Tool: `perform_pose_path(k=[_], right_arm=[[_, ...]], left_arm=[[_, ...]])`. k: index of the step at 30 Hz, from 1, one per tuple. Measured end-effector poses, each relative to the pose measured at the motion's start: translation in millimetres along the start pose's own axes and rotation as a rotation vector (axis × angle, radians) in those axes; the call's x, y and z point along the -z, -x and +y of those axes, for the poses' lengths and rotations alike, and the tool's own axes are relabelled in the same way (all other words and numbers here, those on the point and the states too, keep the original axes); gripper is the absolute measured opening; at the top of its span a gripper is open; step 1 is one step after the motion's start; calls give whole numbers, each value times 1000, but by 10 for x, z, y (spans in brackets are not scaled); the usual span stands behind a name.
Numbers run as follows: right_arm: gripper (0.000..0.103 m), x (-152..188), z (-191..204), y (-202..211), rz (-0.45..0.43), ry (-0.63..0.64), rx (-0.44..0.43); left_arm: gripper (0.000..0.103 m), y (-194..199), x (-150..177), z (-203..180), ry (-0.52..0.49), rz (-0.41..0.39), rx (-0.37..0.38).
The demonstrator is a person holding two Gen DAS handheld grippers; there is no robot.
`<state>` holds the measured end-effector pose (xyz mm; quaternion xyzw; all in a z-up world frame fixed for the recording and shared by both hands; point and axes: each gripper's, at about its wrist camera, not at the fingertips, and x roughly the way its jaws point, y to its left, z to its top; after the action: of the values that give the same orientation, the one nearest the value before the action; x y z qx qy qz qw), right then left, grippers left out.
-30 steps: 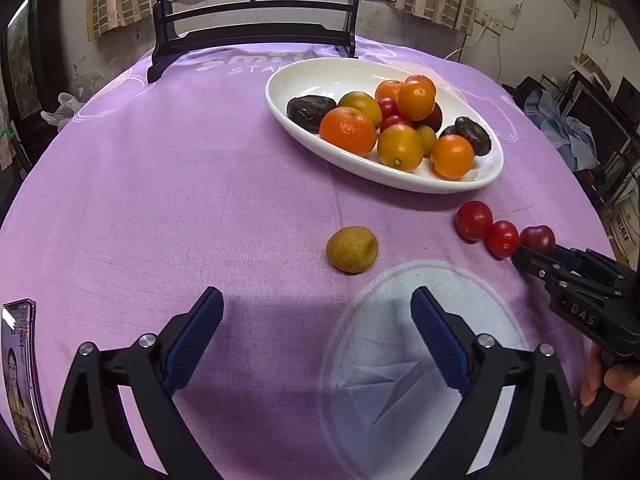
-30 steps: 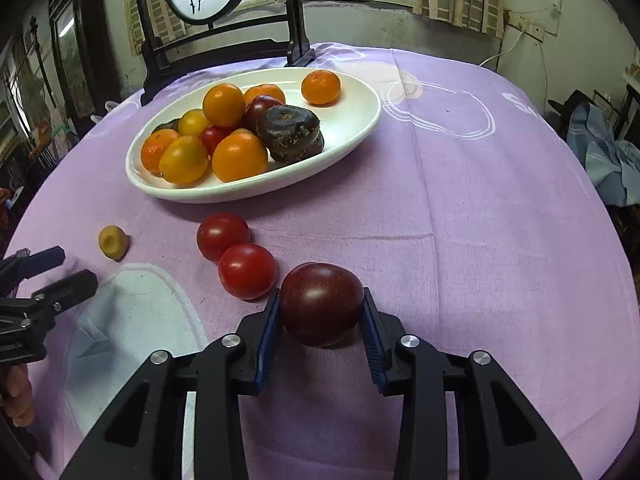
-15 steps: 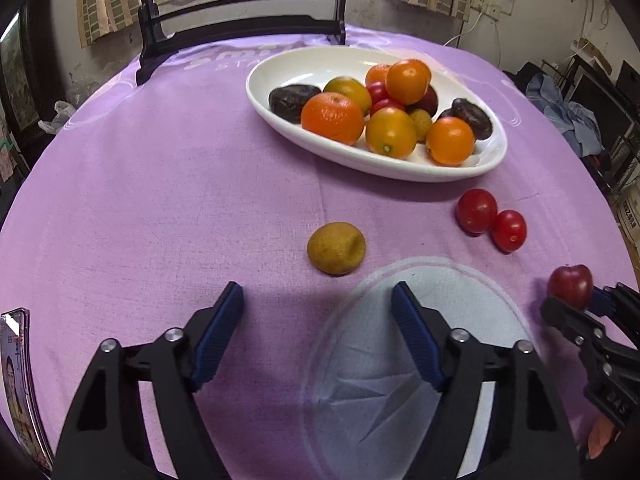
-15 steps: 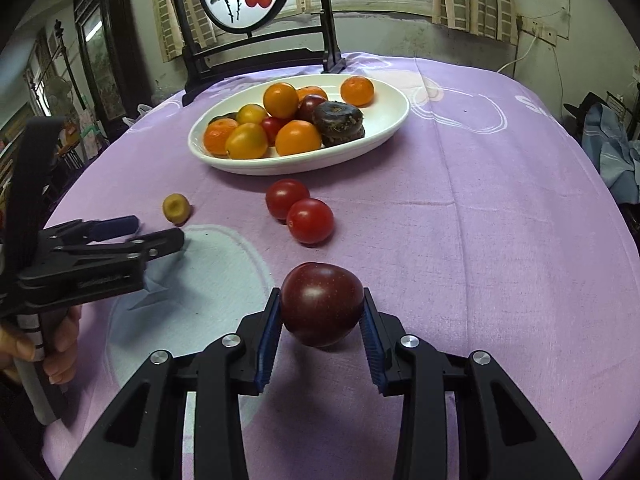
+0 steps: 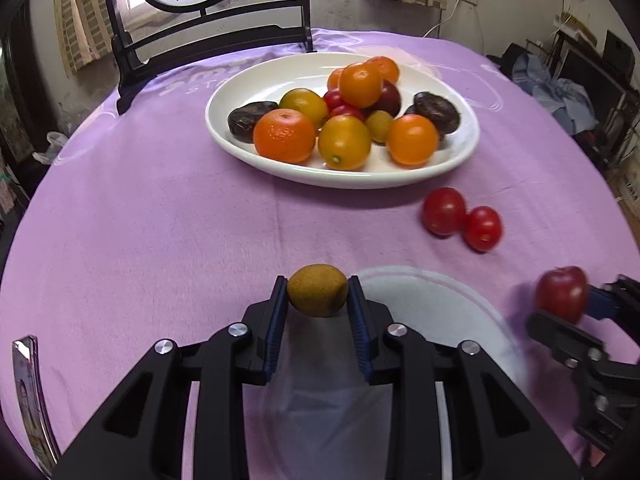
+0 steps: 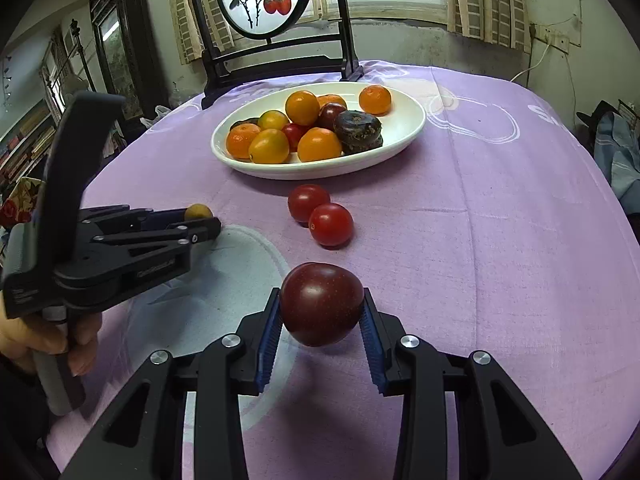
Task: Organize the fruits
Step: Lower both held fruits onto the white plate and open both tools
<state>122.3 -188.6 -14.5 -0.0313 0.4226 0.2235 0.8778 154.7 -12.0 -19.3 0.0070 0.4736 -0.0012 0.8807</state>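
Observation:
A white oval plate [image 5: 452, 168] [image 6: 404, 140] holds several oranges, tomatoes and dark fruits. My left gripper [image 5: 318, 300] [image 6: 204, 222] is shut on a small yellow-brown fruit [image 5: 317, 295] [image 6: 198, 212] low over the purple cloth. My right gripper [image 6: 320, 318] [image 5: 576, 306] is shut on a dark red plum [image 6: 321, 309] [image 5: 562, 293] and holds it above the cloth. Two red tomatoes [image 5: 444, 211] [image 5: 483, 228] lie loose in front of the plate; they also show in the right wrist view [image 6: 308, 202] [image 6: 331, 224].
A black wooden stand with a round painted panel [image 5: 208, 40] [image 6: 276, 56] stands behind the plate. A white oval print [image 5: 440, 312] marks the purple tablecloth [image 6: 500, 240] between the grippers. A phone or card [image 5: 28, 380] lies at the left edge.
My left gripper moved forward and closed on the yellow-brown fruit. My right gripper lifted the plum off the cloth and drew back from the two tomatoes.

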Motion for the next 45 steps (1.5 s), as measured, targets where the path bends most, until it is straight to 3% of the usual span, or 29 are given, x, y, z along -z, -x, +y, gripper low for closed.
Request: perform_pose_path(k=[5, 12, 20, 27, 29, 31, 35, 41, 45], right_arm=[[38, -65, -16, 100, -51, -21, 5], [38, -479, 151, 171, -130, 54, 20], [38, -1108, 362, -317, -115, 106, -29], [39, -1291, 343, -798, -70, 101, 9], [42, -1320, 309, -863, -76, 102, 30], [60, -1342, 296, -862, -98, 110, 48], [62, -1310, 227, -706, -142, 101, 57], [69, -1079, -62, -365, -113, -13, 16], [70, -825, -168, -143, -121, -11, 59]], left_arm=[[29, 338, -57, 55, -5, -61, 46], [29, 515, -544, 191, 12, -136, 50], [29, 80, -1190, 461, 111, -132, 8], [29, -395, -1473, 424, 102, -84, 1], [39, -484, -1522, 421, 113, -81, -8], [65, -516, -1535, 447, 143, -74, -28], [69, -435, -1466, 501, 174, -67, -6], [81, -174, -1197, 476, 169, -82, -29], [84, -26, -982, 424, 159, -73, -18]])
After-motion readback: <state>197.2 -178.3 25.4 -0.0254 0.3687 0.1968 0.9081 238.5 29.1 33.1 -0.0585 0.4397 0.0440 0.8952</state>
